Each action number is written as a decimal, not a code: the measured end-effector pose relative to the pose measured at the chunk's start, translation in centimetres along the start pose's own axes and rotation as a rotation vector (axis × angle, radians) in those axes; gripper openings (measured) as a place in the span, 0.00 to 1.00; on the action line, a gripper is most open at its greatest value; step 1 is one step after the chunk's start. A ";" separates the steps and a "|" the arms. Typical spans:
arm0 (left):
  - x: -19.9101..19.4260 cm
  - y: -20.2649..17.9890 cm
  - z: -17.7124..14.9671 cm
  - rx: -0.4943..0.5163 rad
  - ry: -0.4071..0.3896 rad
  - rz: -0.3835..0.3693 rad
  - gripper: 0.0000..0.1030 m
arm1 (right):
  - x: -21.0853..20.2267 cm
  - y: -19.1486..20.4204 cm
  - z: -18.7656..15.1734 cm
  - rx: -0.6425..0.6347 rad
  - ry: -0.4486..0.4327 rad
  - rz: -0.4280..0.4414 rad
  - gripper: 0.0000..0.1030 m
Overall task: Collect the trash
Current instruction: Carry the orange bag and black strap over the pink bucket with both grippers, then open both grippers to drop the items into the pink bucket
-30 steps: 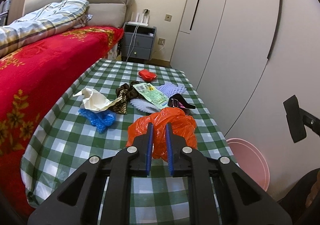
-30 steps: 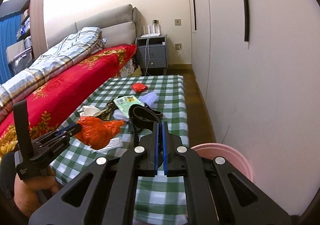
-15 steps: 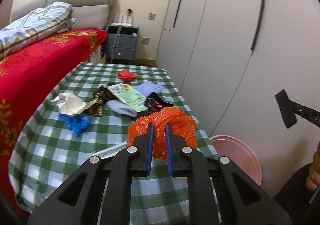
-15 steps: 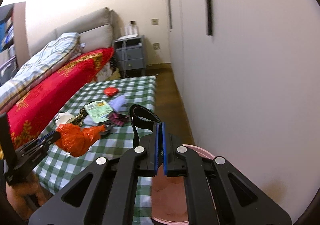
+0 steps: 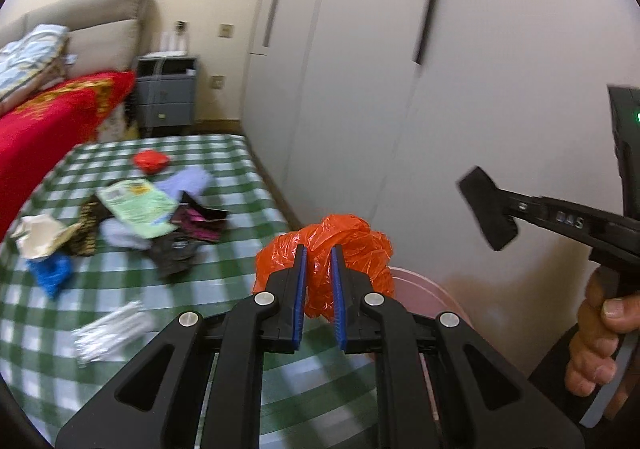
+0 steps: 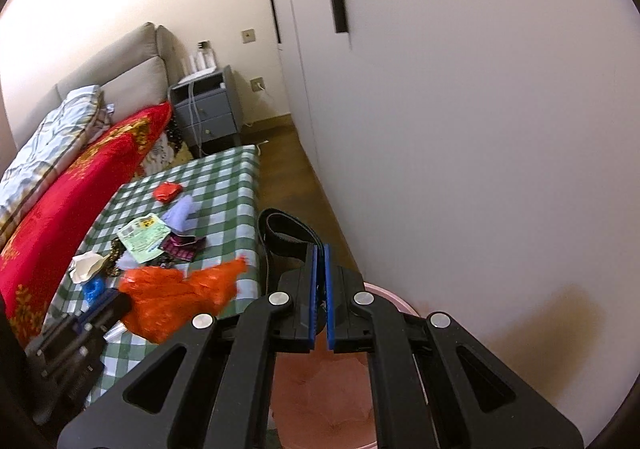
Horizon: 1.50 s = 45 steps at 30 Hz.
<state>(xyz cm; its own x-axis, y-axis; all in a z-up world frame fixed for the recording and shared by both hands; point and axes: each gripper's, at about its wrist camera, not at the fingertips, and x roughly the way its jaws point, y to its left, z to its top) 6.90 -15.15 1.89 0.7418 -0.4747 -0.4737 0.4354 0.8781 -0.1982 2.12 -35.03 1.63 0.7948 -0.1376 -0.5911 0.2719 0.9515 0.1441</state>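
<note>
My left gripper [image 5: 318,253] is shut on a crumpled orange plastic bag [image 5: 360,245], held over the table's right edge beside the pink bin [image 5: 424,289]. In the right wrist view the same orange bag [image 6: 176,297] hangs from the left gripper [image 6: 116,301] at the lower left. My right gripper [image 6: 320,249] is shut on a black strap [image 6: 280,225] that loops up from its tips. It hovers above the pink bin [image 6: 386,289]. The left wrist view shows the right gripper [image 5: 486,207] from the side, held by a hand [image 5: 600,329].
The green checked table [image 5: 224,153] carries a red wrapper [image 5: 150,161], a green leaflet [image 5: 136,205], white crumpled paper [image 5: 38,237], a blue scrap [image 5: 52,269], dark wrappers [image 5: 196,225] and clear plastic [image 5: 108,329]. White wardrobe doors [image 6: 480,129] stand close on the right, a red-covered bed [image 6: 80,177] on the left.
Both grippers swung right, away from the table's middle toward the wardrobe and the pink bin. The right gripper now hangs over the bin; the orange bag has reached the table's edge.
</note>
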 end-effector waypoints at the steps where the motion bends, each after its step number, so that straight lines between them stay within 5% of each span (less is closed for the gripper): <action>1: 0.5 -0.4 -0.1 0.006 0.008 -0.009 0.12 | 0.2 -0.3 0.1 0.008 0.004 -0.005 0.04; 19: 6.4 -5.5 -2.3 0.021 0.152 -0.120 0.14 | 2.0 -1.9 0.0 0.068 0.039 -0.066 0.07; 22: 6.5 -5.2 -2.5 0.007 0.165 -0.121 0.29 | 2.3 -2.0 0.0 0.080 0.050 -0.070 0.20; 24: 6.3 -4.6 -2.5 -0.017 0.162 -0.118 0.32 | 2.0 -2.0 0.0 0.080 0.035 -0.084 0.44; 25: 6.4 -4.3 -2.5 -0.024 0.163 -0.117 0.32 | 1.9 -2.0 0.0 0.080 0.030 -0.085 0.46; 45: 3.2 0.8 -2.4 -0.054 0.112 -0.029 0.31 | 0.7 0.1 -0.3 0.006 -0.001 -0.041 0.45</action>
<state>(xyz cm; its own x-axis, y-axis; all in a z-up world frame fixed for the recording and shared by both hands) 8.37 -15.84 -1.78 0.6662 -0.4928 -0.5598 0.4252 0.8676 -0.2578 2.54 -34.98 0.92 0.7835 -0.1764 -0.5958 0.3075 0.9433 0.1250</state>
